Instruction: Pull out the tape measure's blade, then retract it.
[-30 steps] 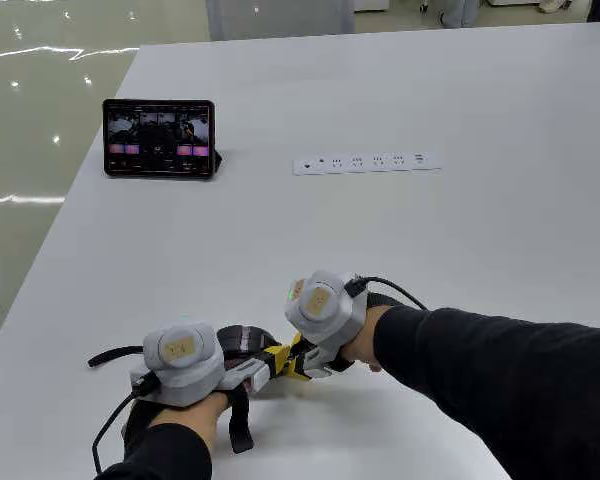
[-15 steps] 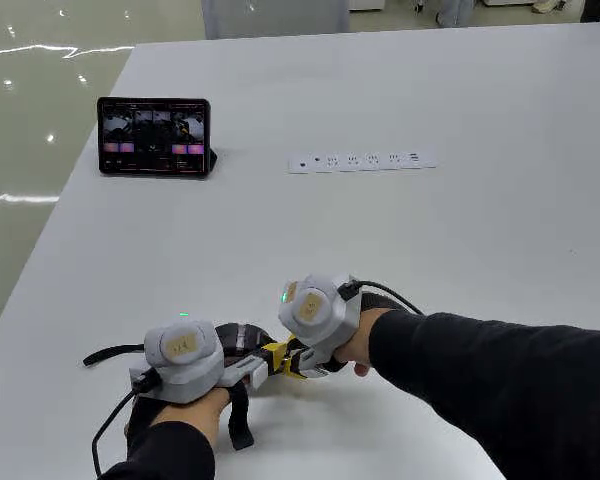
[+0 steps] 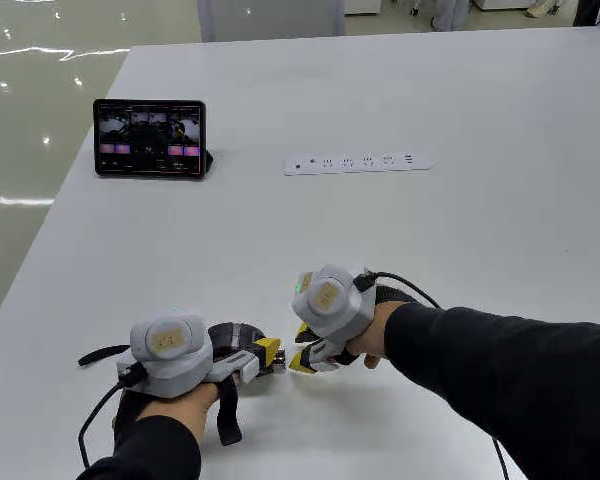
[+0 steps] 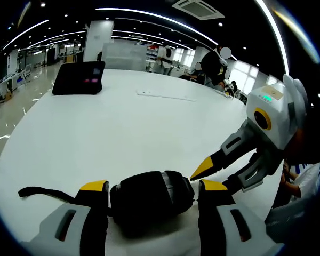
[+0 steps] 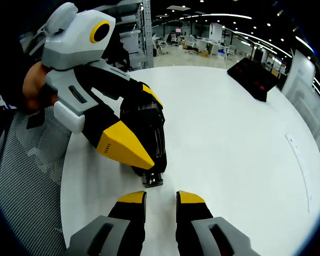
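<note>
Workbench top (image 3: 480,220), white and broad, seen from above in the head view. Near its front edge, two hand-held grippers with tips turned toward each other.

Left gripper (image 3: 261,357), held in the left hand (image 3: 175,408), clamped on the tape measure (image 3: 235,340): round black case squeezed between the yellow-tipped jaws and resting on the tabletop. In the left gripper view, tape measure (image 4: 152,196) wedged in the left gripper (image 4: 153,186), one yellow tip on each side. Black wrist strap (image 4: 42,193) trailing off to the left over the table.

Right gripper (image 3: 302,350), held in the right hand (image 3: 372,335) at the end of a black sleeve (image 3: 500,370), just beside the tape measure and pointing at it. Seen in the left gripper view, right gripper (image 4: 220,176) very near the case, contact not clear.

In the right gripper view, right gripper (image 5: 161,198) with jaws a narrow gap apart and nothing between them. Small metal blade hook (image 5: 152,180) just ahead of the tips, seated at the mouth of the tape measure (image 5: 148,133). Left gripper (image 5: 141,128) across the case, from the left of that view.

Farther back, well apart from both grippers: dark tablet (image 3: 148,138) propped upright with screen lit, white power strip (image 3: 357,161) lying flat to its right.
</note>
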Demonstrator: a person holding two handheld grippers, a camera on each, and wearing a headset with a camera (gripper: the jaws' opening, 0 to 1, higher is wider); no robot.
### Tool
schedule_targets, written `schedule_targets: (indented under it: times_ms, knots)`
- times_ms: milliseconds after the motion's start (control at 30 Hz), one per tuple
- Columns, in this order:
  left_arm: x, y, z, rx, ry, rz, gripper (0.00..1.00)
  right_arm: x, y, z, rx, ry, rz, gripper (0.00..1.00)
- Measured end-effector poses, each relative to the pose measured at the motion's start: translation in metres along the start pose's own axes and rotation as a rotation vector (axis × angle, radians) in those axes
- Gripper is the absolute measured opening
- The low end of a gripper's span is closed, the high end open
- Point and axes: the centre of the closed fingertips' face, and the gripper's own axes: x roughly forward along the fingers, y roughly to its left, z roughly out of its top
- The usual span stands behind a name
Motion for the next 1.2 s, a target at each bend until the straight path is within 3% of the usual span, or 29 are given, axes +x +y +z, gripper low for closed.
schedule_targets:
  times_ms: [100, 300, 667, 833, 967, 1100, 1200]
  knots:
    - [-0.002, -0.003, 0.004, -0.04, -0.014, -0.025, 0.66, -0.006, -0.002, 0.0, 0.012, -0.018, -0.014, 0.21]
    - [-0.006, -0.009, 0.0, -0.032, -0.002, -0.071, 0.71, -0.015, 0.002, -0.004, 0.022, -0.05, -0.025, 0.25]
    - [-0.015, -0.007, -0.013, 0.013, 0.023, -0.133, 0.89, -0.036, 0.008, -0.031, 0.083, -0.075, -0.053, 0.32]
    - [-0.022, -0.011, -0.012, -0.025, 0.014, -0.197, 0.97, -0.047, 0.01, -0.041, 0.095, -0.083, -0.074, 0.35]
    - [-0.027, -0.01, -0.008, 0.022, -0.008, -0.228, 0.99, -0.056, 0.016, -0.039, 0.111, -0.116, -0.069, 0.38]
    - [-0.033, -0.007, -0.011, 0.069, 0.021, -0.257, 0.99, -0.065, 0.014, -0.043, 0.116, -0.131, -0.095, 0.4]
    - [-0.042, -0.014, -0.017, 0.121, 0.046, -0.337, 0.99, -0.071, 0.013, -0.048, 0.125, -0.133, -0.117, 0.43]
